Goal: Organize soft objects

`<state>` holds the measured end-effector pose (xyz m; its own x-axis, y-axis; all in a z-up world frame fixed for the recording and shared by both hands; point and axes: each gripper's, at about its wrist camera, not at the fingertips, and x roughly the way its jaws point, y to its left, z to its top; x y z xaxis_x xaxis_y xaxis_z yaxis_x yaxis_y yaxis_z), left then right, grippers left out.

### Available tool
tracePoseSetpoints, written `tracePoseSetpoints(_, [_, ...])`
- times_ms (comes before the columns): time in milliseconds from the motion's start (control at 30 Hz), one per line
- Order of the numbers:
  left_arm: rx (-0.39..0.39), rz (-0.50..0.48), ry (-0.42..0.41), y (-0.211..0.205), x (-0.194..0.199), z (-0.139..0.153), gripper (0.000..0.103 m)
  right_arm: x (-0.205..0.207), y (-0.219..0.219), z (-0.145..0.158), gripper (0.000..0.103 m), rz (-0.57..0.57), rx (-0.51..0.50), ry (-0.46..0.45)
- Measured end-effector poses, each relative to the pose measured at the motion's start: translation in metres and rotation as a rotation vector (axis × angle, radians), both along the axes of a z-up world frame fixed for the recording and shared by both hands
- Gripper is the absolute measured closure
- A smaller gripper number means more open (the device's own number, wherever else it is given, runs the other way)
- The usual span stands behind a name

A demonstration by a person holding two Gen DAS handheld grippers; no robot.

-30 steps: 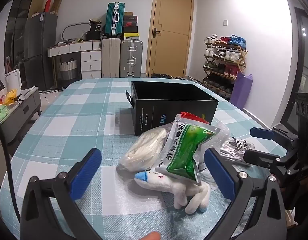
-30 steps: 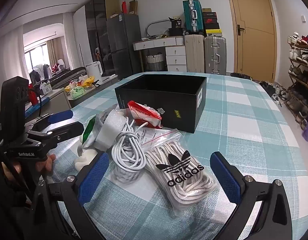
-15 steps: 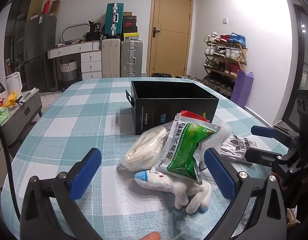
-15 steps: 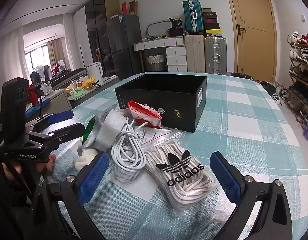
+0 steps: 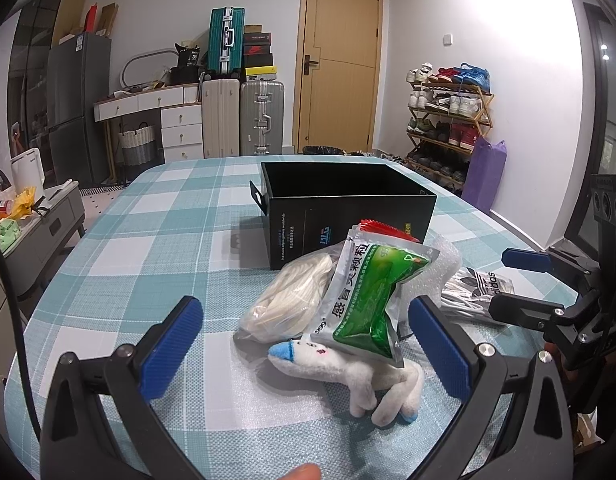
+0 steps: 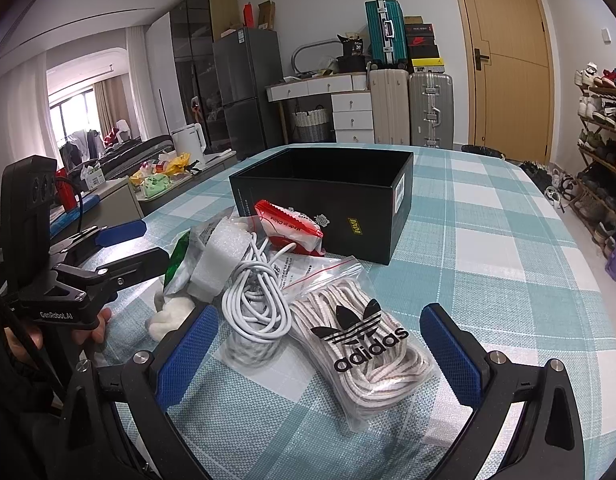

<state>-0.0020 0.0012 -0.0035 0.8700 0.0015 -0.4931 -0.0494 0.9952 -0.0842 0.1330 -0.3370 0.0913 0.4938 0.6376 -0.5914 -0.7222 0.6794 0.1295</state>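
suitcases (image 5: pixel 244 116), door (image 5: pixel 339 64), shoe rack (image 5: pixel 447 120) behind.

Readable markings. Clear zip bag of cords (image 6: pixel 363 344), between the right gripper's (image 6: pixel 315 356) fingers: trefoil logo and "adidas". Red packet (image 6: pixel 288 228), beyond that gripper: "Made in China". Left gripper's body (image 6: pixel 68 300), to its left: "GenRobot.AI". Green sachet (image 5: pixel 367 300), just ahead of the left gripper: large Chinese characters and "999". Black box (image 6: pixel 327 200): small print, illegible.
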Motion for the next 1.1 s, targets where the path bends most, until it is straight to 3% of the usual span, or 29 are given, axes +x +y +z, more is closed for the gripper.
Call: tracePoseSetpoints(1100, [0.003, -0.002, 0.002, -0.0041, 0.0012, 0.0009, 0.000, 0.0007, -0.0003, -0.0006, 0.000, 0.001, -0.001, 0.001])
